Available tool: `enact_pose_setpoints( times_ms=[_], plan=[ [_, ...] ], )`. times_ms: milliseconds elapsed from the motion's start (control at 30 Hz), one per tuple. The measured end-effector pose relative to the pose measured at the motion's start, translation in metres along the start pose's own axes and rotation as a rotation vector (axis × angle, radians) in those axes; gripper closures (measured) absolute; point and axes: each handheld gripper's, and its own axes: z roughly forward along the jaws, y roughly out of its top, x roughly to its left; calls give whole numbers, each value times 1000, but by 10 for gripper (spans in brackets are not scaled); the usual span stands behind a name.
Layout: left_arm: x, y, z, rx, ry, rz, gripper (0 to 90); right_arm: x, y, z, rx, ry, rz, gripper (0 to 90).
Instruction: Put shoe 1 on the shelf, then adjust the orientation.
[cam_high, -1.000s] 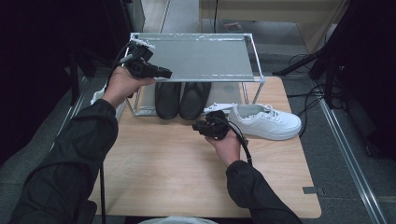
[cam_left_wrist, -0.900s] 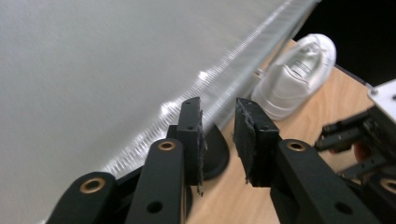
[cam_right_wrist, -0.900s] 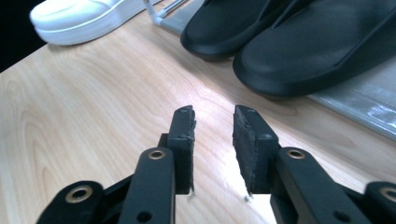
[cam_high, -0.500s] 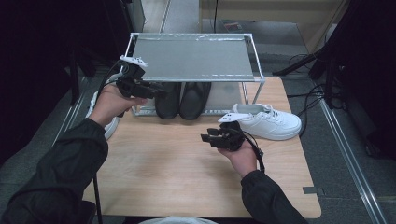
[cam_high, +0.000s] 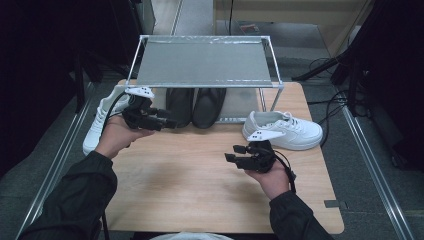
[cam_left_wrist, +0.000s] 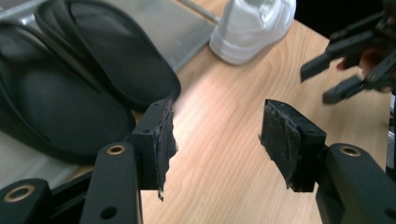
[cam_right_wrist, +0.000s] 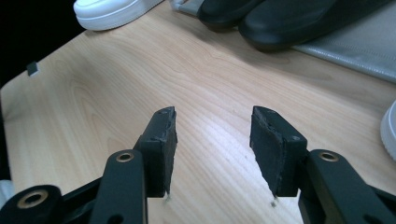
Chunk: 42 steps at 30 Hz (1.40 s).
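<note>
a: going from the left with the rack as the landmark, what comes first?

b: a white shoe left of the rack's left legs, lying on the counter at its left edge, partly behind the left hand.

a: and the left hand-held gripper?

b: in front of the rack's left front corner, held above the counter, pointing toward the black shoes. its jaws stand apart with only bare wood between them; they have just been opening.

a: the black shoes?

b: a pair, side by side under the rack's shelf, toes toward the person. in the left gripper view the black shoes sit just left of the jaws, not touched.

a: then the right hand-held gripper?

b: in front of the rack's right half, over the open counter, pointing left. its jaws are apart too, nothing between them, and they have also just been opening.

a: and farthest right?

b: the other white shoe, just in front of the rack's right front leg, toe pointing right, close behind the right hand-held gripper but not touching it.
</note>
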Motion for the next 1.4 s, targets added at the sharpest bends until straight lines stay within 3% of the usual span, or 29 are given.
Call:
enact_pose_setpoints(
  times_ms=[267,367,467,767,1100,1200,1300,1400],
  plan=[
    [0,-32,-1,-23,-10,-41,412,1,-8,-11,11,3,4,487],
    [-1,-40,-3,-11,0,-38,397,-1,-11,-14,17,-10,3,486],
    [1,-49,-7,-31,8,-62,395,-3,-11,-17,14,-17,3,486],
    [17,-66,-22,-16,21,-106,394,-11,-6,-18,-8,-10,10,486],
    [34,-84,-48,-45,93,-177,408,-16,3,-11,-16,17,-18,487],
    [42,-90,-56,-48,76,-203,390,-15,6,-8,-13,24,-30,487],
    [49,-94,-65,-67,101,-213,410,-17,9,-5,-9,29,-27,487],
    [58,-96,-67,-53,134,-214,435,-17,11,-1,-3,31,-30,487]
  ],
)
